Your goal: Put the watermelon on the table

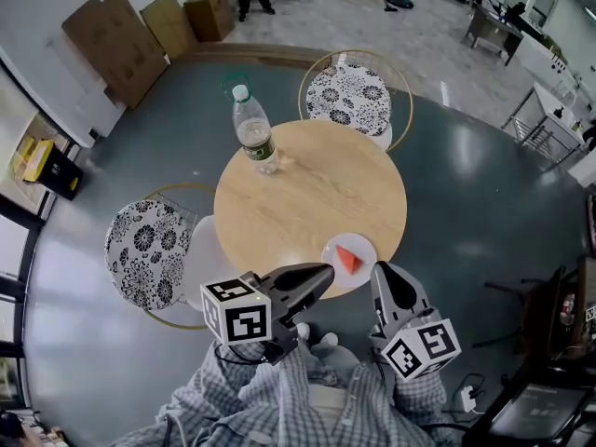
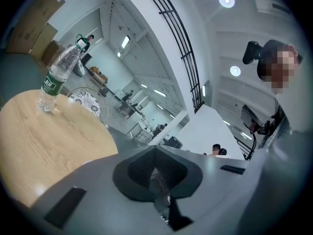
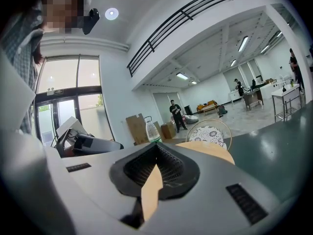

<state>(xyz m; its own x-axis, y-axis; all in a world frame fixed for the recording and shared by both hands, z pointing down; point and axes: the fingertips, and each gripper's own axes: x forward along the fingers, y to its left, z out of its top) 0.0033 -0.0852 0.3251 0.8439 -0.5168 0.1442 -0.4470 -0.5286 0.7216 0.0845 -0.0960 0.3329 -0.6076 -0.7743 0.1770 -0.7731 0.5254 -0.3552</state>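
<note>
The watermelon (image 1: 348, 259) is a small red wedge, triangular, with one point turned away from you. It lies on a white round plate (image 1: 335, 246) on the round wooden desk (image 1: 307, 194), right at the rim nearest you and a little to your right.

Your left gripper (image 1: 326, 273) has its jaws closed together on nothing. Your right gripper (image 1: 384, 270) also has its jaws meeting at the tips, with nothing between them. Both are close to your body, at the desk's near edge, and the right one's tip shows just beside the plate in the head view.

The middle of the desk is bare wood. A clear water bottle (image 1: 253, 130) stands upright near the far left rim, well apart from the plate. One patterned chair (image 1: 346, 96) sits at the far side and another chair (image 1: 144, 250) at your left.
</note>
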